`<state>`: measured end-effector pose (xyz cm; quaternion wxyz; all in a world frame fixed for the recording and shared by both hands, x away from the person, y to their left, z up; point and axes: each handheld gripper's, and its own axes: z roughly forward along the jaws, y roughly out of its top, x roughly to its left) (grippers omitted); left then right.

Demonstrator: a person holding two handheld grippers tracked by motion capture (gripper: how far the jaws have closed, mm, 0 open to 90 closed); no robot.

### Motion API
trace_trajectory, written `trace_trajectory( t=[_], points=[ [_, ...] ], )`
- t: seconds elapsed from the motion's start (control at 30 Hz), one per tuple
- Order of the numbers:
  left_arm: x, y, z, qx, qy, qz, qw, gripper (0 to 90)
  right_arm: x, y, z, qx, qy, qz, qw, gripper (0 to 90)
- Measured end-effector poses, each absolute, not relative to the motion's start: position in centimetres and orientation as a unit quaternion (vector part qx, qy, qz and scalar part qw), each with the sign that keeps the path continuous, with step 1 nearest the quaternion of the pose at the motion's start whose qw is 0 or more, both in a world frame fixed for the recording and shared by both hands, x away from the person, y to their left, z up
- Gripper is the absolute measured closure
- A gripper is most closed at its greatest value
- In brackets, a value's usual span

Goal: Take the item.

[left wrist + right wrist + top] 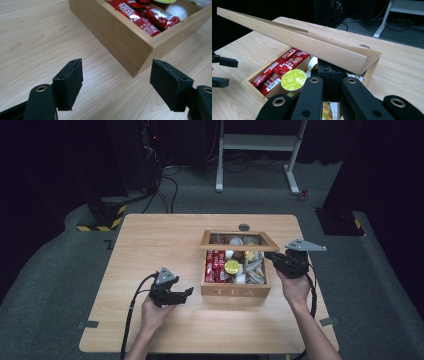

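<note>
A wooden box marked TEA (235,291) stands at the table's middle, its glass-paned lid (239,240) tilted partly up. Inside lie red sachets (215,265), a yellow-green capsule (231,266) and tea bags (255,270). My right gripper (270,256) reaches in from the box's right side. In the right gripper view its jaws (329,71) are shut, tips under the raised lid (312,47) and above the capsule (293,80). My left gripper (187,292) stands open just left of the box's front left corner, with nothing between its fingers (116,67). That box corner (135,50) is just ahead of it.
A small dark disc (244,227) lies on the table behind the box. The wooden table (150,240) is bare on its left half and along the front. Beyond it on the floor are cables, a white desk frame (255,142) and yellow-black striped bases (102,220).
</note>
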<state>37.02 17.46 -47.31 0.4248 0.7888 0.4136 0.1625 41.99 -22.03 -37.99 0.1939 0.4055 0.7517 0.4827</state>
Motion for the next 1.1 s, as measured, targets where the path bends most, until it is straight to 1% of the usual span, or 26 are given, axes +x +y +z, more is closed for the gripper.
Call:
trace_trajectory(
  t=[0.4, 1.1],
  points=[
    [37.8, 15.1, -45.5, 0.793, 0.387, 0.165, 0.441, 27.9, 42.3, -22.0, -37.6, 0.407, 0.750, 0.483, 0.194, 89.8],
    [39.4, 11.1, -44.0, 0.812, 0.351, 0.161, 0.438, 28.8, 43.0, -21.9, -36.9, 0.410, 0.748, 0.486, 0.191, 89.8]
  ],
)
